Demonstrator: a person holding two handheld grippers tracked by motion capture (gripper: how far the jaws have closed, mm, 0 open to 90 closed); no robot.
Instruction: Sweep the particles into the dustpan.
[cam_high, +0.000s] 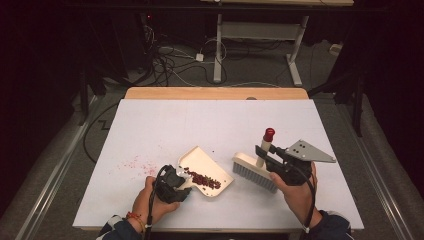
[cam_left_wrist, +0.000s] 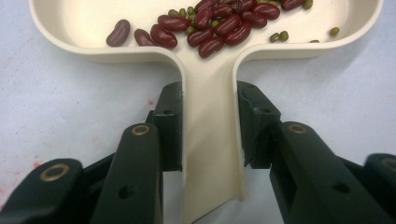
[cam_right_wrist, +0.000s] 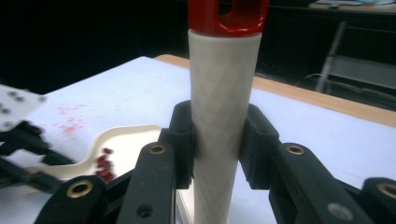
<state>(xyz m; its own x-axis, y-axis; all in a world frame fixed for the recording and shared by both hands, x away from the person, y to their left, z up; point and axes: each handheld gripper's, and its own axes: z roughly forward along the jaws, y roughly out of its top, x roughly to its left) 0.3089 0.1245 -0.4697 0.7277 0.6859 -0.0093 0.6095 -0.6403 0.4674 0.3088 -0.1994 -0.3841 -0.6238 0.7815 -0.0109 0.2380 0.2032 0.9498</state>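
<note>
**Beans Gathered in Dustpan; Brush Held Clear**

The dustpan (cam_high: 207, 172) is seen lying on the white table (cam_high: 150, 125), with its handle (cam_left_wrist: 210, 140) pinched between the jaws of the left gripper (cam_high: 176, 184). A heap of red beans (cam_left_wrist: 219, 25) mixed with a few small green ones is seen in the pan, close to the handle end. The brush (cam_high: 255, 171) is held just to the right of the pan, its bristles at the table surface; its pale handle (cam_right_wrist: 223, 116), capped in red, is clamped upright by the right gripper (cam_high: 280, 162). Faint red stains (cam_high: 132, 162) are noted on the table to the left of the pan.

It is judged that the sweep is nearly complete. The pan should be kept flat and steady, and tipped slightly backward when lifted, so that no beans are spilled over the open lip.
</note>
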